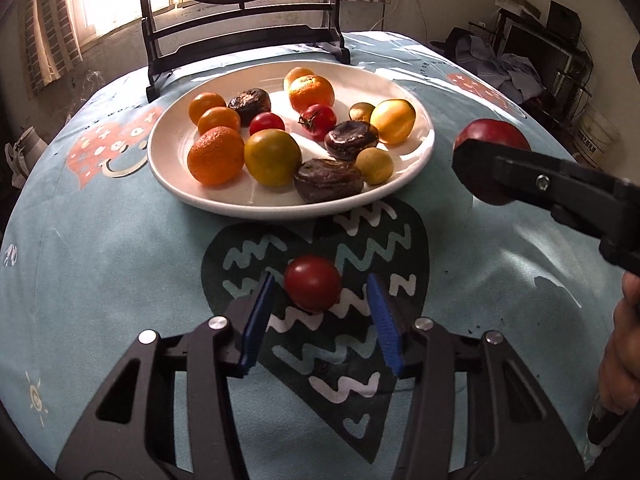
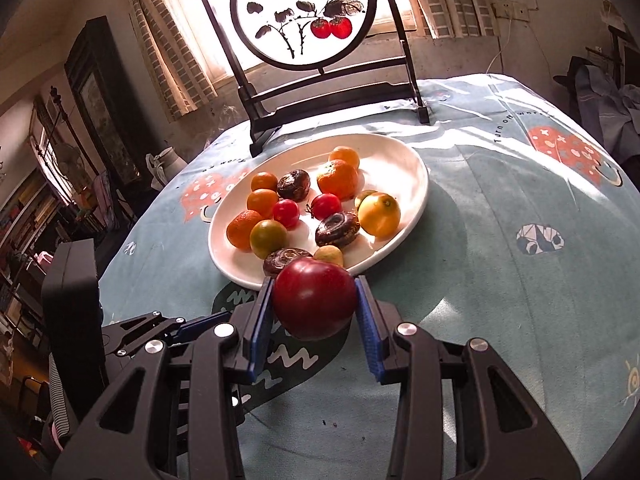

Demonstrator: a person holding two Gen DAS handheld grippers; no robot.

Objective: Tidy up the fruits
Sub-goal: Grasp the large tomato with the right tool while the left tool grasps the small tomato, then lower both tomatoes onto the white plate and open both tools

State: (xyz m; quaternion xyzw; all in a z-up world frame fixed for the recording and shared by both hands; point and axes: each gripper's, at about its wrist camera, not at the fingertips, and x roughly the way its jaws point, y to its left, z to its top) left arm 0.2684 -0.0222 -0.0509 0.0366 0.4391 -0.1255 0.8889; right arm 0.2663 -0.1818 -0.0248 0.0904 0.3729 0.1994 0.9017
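Looking along the left gripper (image 1: 318, 300), we see its jaws apart around a small red tomato (image 1: 313, 283) lying on the worktop (image 1: 120, 260); the blue pads (image 1: 258, 320) stand either side of it, and the right one shows a gap, while on the left we cannot quite tell whether pad and skin touch. The tomato rests on the dark heart printed on the pale blue cloth.

Further right, the right gripper (image 2: 314, 308) has its jaws clamped on a large dark red fruit (image 2: 315, 304), held above the cloth just in front of the plate's near rim. A hand (image 1: 624, 344) shows at the edge of the left wrist view.

Beyond both lies the white plate (image 1: 408, 156), holding oranges (image 1: 216, 155), small red tomatoes (image 1: 319, 120), yellow-green fruits (image 1: 273, 157) and dark wrinkled ones (image 1: 329, 180).

Behind the plate stands a black-framed round screen (image 2: 304, 12) painted with two red fruits, against a bright window.
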